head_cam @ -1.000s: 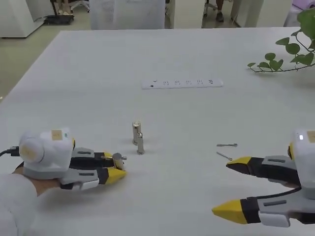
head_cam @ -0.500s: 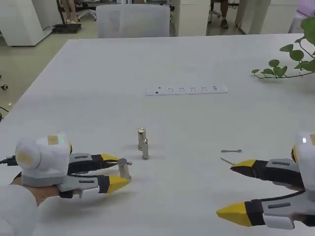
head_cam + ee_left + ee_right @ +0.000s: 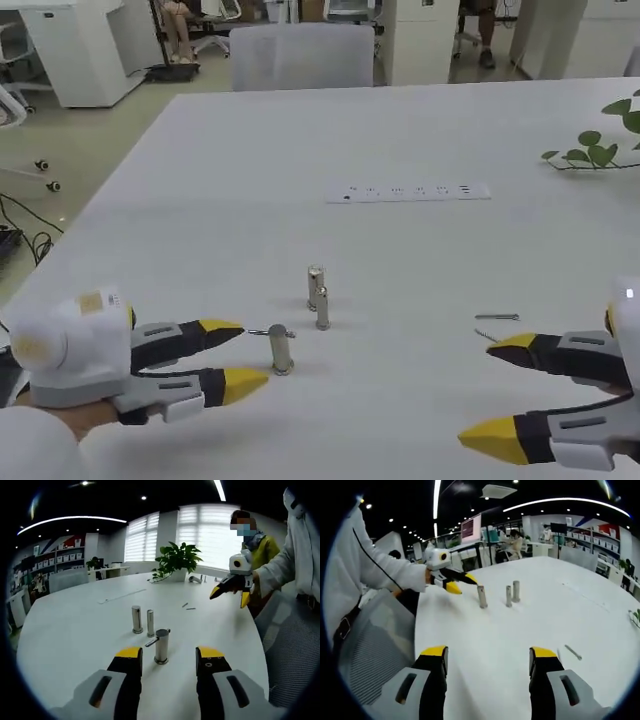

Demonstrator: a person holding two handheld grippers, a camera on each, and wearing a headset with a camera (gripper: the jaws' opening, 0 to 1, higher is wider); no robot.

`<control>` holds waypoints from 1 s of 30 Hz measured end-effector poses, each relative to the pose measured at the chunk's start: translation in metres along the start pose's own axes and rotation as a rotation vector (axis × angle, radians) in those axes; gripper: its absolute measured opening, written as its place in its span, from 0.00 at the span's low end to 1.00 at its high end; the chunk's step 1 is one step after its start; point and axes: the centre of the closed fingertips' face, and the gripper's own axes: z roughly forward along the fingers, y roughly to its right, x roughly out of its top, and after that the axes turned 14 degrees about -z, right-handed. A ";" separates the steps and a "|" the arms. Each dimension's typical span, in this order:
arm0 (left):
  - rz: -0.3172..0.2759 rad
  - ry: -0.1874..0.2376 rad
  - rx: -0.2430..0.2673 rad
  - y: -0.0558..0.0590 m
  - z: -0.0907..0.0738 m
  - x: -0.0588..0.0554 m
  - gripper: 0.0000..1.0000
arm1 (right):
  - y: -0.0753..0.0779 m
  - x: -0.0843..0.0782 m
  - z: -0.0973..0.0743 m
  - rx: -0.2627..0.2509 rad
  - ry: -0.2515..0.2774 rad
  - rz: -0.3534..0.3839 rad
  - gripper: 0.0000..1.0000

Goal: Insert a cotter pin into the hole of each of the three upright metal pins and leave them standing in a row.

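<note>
Though cut off by the lower right corner of the head view, right gripper (image 3: 492,390) plainly spread-fingered, nothing between the fingers, over bare table (image 3: 200,180). Body of left gripper (image 3: 240,352) partly hidden behind a hand at lower left; fingers apart, gripping nothing.

Seen from left gripper (image 3: 170,654) view: near pin (image 3: 161,647) upright on the table, just ahead of the gap between the fingertips, touching neither. Long axis vertical. Cotter pin (image 3: 156,638) through its top, lying level, crosswise to the pin, long end sticking out toward the left finger. Which end carries the loop: too small to tell.

Two far pins (image 3: 319,297) also upright, close together, just behind near pin (image 3: 281,350) and a little right in the head view. Holes too small to make out.

Loose cotter pins (image 3: 492,325) flat on the table beside the right gripper's upper finger, thin and hard to read; one partly behind a finger in the right gripper view.

Power strip (image 3: 408,192) farther back; plant (image 3: 595,150) cut by the right edge
</note>
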 end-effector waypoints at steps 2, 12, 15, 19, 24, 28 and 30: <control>0.002 0.011 0.005 0.004 -0.004 0.002 0.41 | 0.001 0.000 0.002 0.004 0.001 -0.002 0.68; 0.001 0.032 0.007 0.024 -0.016 0.002 0.41 | 0.009 0.005 0.011 0.028 -0.001 -0.024 0.68; 0.001 0.022 0.012 0.026 -0.017 -0.003 0.41 | 0.011 0.006 0.012 0.033 -0.002 -0.031 0.68; -0.004 0.020 0.008 0.030 -0.019 -0.006 0.42 | 0.015 0.008 0.015 0.039 -0.008 -0.042 0.68; -0.020 0.016 0.001 0.032 -0.020 -0.008 0.45 | 0.019 0.009 0.019 0.043 -0.012 -0.040 0.67; -0.020 0.015 -0.013 0.036 -0.021 -0.008 0.48 | 0.026 0.015 0.024 0.046 -0.011 -0.032 0.67; -0.014 0.006 -0.021 0.040 -0.021 -0.009 0.49 | 0.032 0.018 0.027 0.044 -0.014 -0.036 0.67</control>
